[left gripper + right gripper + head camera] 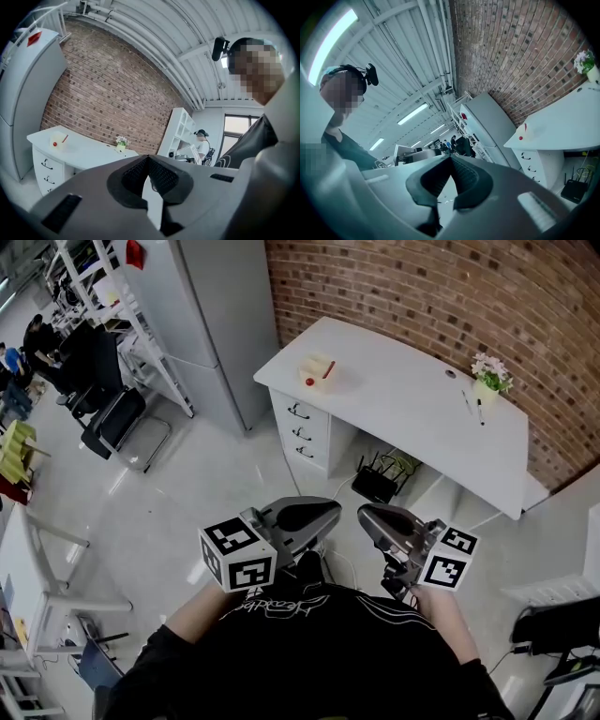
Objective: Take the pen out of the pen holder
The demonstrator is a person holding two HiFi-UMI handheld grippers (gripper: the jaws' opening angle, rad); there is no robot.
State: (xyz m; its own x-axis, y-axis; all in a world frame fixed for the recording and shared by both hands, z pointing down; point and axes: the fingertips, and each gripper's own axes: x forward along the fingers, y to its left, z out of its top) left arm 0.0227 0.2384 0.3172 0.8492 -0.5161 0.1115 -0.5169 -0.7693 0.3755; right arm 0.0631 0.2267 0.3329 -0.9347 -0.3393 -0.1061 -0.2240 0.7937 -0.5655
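Observation:
A pale yellow pen holder (317, 371) with a red pen (328, 369) sticking out of it stands on the left part of a white desk (394, 399), far ahead of me. Both grippers are held close to my chest, well away from the desk. The left gripper (335, 512) is shut with nothing between its jaws. The right gripper (363, 514) is shut and empty too. The left gripper view shows its closed jaws (147, 159) and the pen holder (58, 139) small at the left. The right gripper view shows closed jaws (451, 159) and the holder (526, 131) at the right.
A small flower pot (489, 377) and loose dark pens (473, 407) lie on the desk's right end. Drawers (300, 432) sit under its left side, with a black router (375, 486) on the floor. A grey cabinet (211, 315), an office chair (117, 423) and a brick wall (441, 287) surround it.

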